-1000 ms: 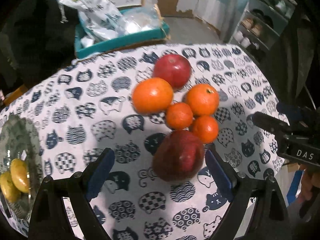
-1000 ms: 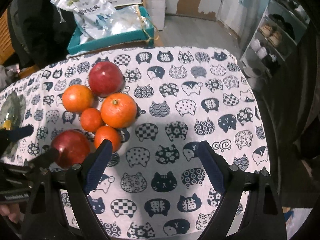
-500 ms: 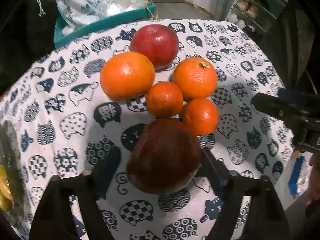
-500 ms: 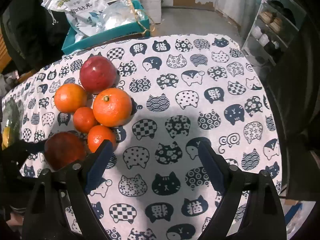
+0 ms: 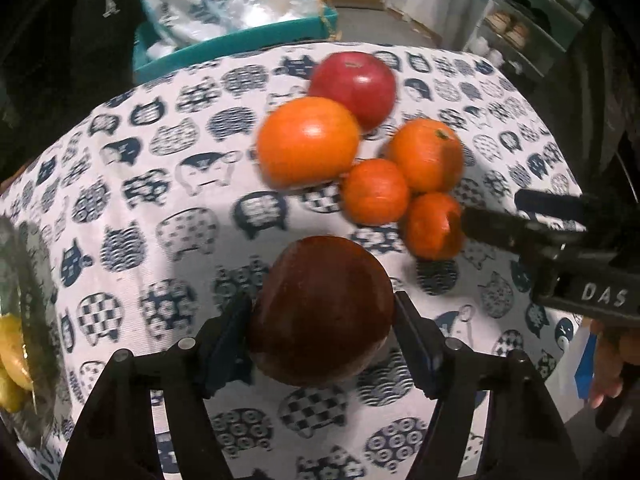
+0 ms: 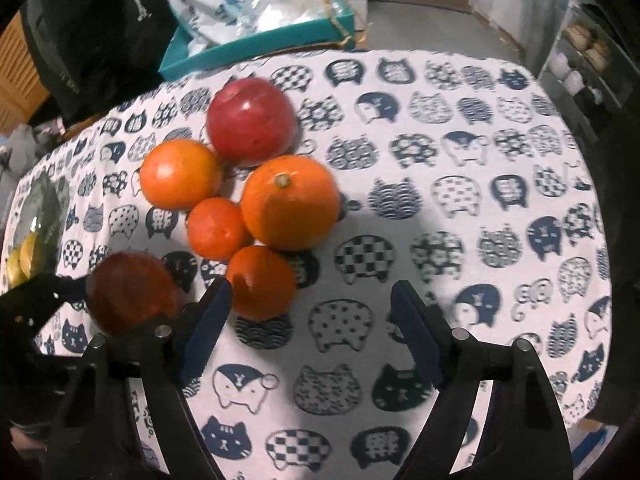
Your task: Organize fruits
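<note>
My left gripper (image 5: 320, 332) is shut on a dark red apple (image 5: 320, 312), its blue pads pressed on both sides; the apple also shows in the right wrist view (image 6: 132, 292). Beyond it lie a bright red apple (image 5: 352, 86), two large oranges (image 5: 308, 140) (image 5: 426, 154) and two small oranges (image 5: 374, 192) (image 5: 432, 226) on the cat-print tablecloth (image 5: 160, 200). My right gripper (image 6: 310, 332) is open and empty, its left finger (image 6: 208, 320) close beside the nearest small orange (image 6: 260, 282).
A glass bowl (image 5: 28, 300) with yellow fruits (image 5: 12, 344) stands at the table's left edge. A teal tray (image 5: 240, 40) with plastic bags sits behind the table. Shelves stand at the far right. The right half of the cloth (image 6: 480, 220) is bare.
My left gripper moved forward around the dark red apple and closed on it. My right gripper moved closer to the pile of oranges.
</note>
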